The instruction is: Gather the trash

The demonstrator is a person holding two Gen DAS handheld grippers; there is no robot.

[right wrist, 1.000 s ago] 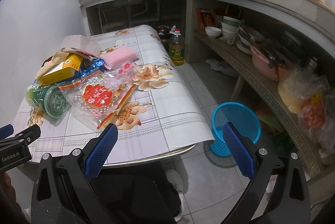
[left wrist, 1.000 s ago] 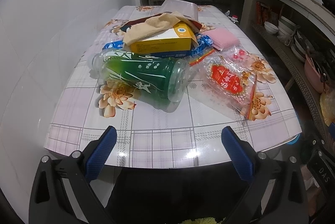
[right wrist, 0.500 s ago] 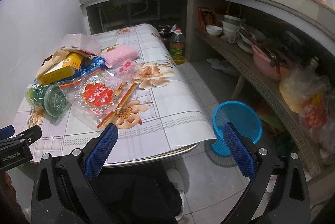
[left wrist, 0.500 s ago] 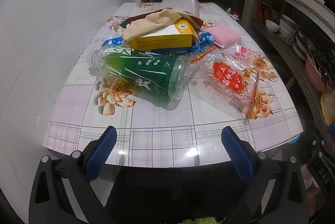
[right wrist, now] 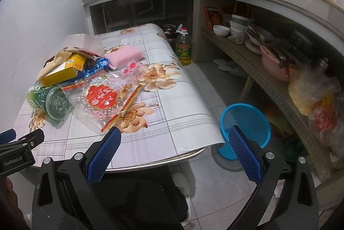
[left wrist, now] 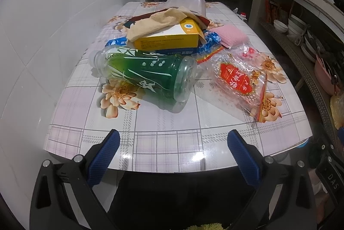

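Note:
A pile of trash lies on the floral table [left wrist: 167, 144]: a green plastic bottle [left wrist: 150, 77] on its side, a yellow box [left wrist: 169, 38], crumpled brown paper [left wrist: 157, 22], a blue wrapper [left wrist: 206, 45], a clear bag with a red label [left wrist: 236, 79] and a clear plastic tub [left wrist: 187, 3]. The bottle [right wrist: 51, 98] and the bag [right wrist: 103, 96] also show in the right wrist view. My left gripper [left wrist: 173, 139] is open and empty at the table's near edge. My right gripper [right wrist: 174, 137] is open and empty, near the table's front right corner. A blue basket [right wrist: 245, 124] stands on the floor beside the table.
A pink sponge cloth [left wrist: 230, 35] lies behind the pile. A white tiled wall [left wrist: 43, 36] runs along the table's left side. An oil bottle [right wrist: 183, 48] stands on the floor. Shelves with bowls [right wrist: 221, 30] and a pink basin [right wrist: 277, 62] line the right.
Both grippers have shifted slightly forward toward the table; the pile looks a little nearer. Nothing on the table has moved.

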